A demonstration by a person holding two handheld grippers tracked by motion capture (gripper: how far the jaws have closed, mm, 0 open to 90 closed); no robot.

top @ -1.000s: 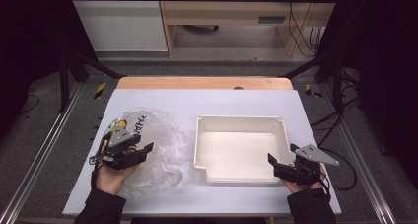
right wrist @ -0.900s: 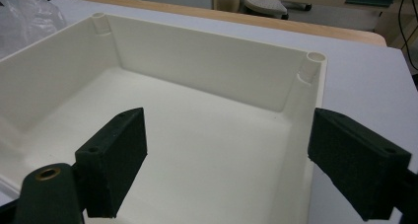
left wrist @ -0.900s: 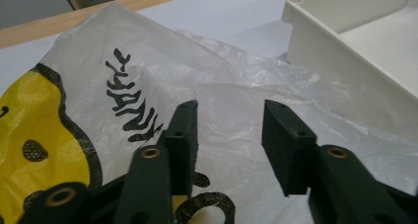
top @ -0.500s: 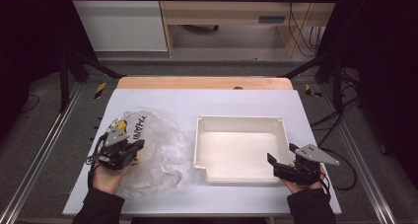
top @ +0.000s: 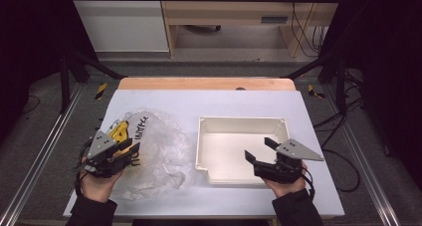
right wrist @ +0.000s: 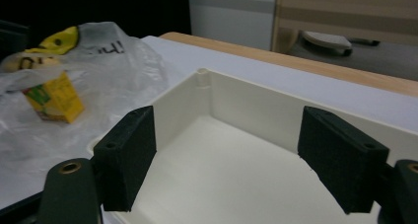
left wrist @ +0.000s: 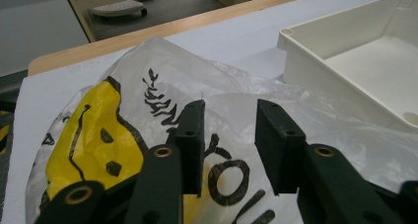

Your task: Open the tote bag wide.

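On the counter (top: 209,104), the plastic bag (top: 154,151) lay under and ahead of the left gripper's (top: 127,154) fingers (left wrist: 190,135), with nothing pinched between them. The tray (top: 239,124) sat to the bag's right, just beside it. The right gripper's (top: 261,151) fingers (right wrist: 125,155) hung spread above the tray's near part, and a small carton (right wrist: 54,100) sat inside the bag, well off to their left.

A lab test bench: a white-topped table (top: 209,104) framed by metal rails (top: 37,154), loose cables (top: 301,29), dark curtains (top: 30,32) around.
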